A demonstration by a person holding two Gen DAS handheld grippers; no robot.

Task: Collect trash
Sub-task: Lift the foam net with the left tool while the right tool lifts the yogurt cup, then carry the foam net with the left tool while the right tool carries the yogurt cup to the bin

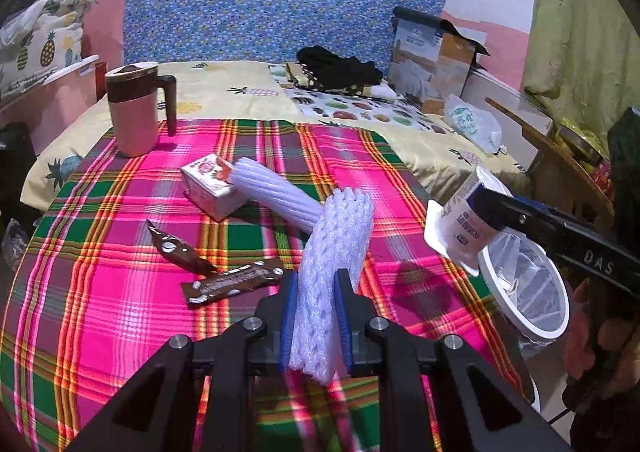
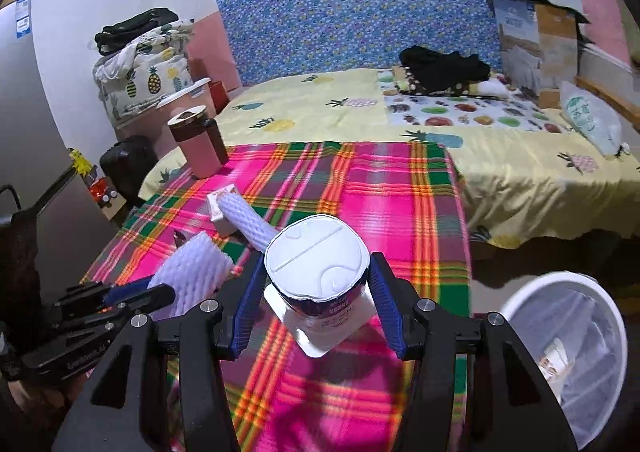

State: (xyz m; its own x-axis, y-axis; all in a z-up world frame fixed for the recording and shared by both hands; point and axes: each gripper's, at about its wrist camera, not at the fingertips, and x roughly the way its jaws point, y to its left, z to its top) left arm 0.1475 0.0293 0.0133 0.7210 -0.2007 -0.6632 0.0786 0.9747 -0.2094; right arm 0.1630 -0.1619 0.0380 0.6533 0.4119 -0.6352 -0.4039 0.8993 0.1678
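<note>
My left gripper (image 1: 316, 292) is shut on a white foam fruit net (image 1: 332, 272) and holds it above the plaid cloth (image 1: 120, 292); it also shows in the right wrist view (image 2: 188, 276). My right gripper (image 2: 316, 292) is shut on a white yogurt cup (image 2: 316, 268), seen in the left wrist view (image 1: 464, 220) near the bin. A second foam net (image 1: 276, 192), a small carton (image 1: 208, 184) and two brown wrappers (image 1: 232, 284) lie on the cloth. The white lined trash bin (image 2: 568, 352) stands to the right of the table.
A pink mug with a brown lid (image 1: 134, 108) stands at the cloth's far left corner. Behind is a bed (image 2: 320, 108) with black clothes, a cardboard box (image 1: 436, 56) and a plastic bag (image 1: 472, 124). A wooden chair (image 1: 560, 164) is at the right.
</note>
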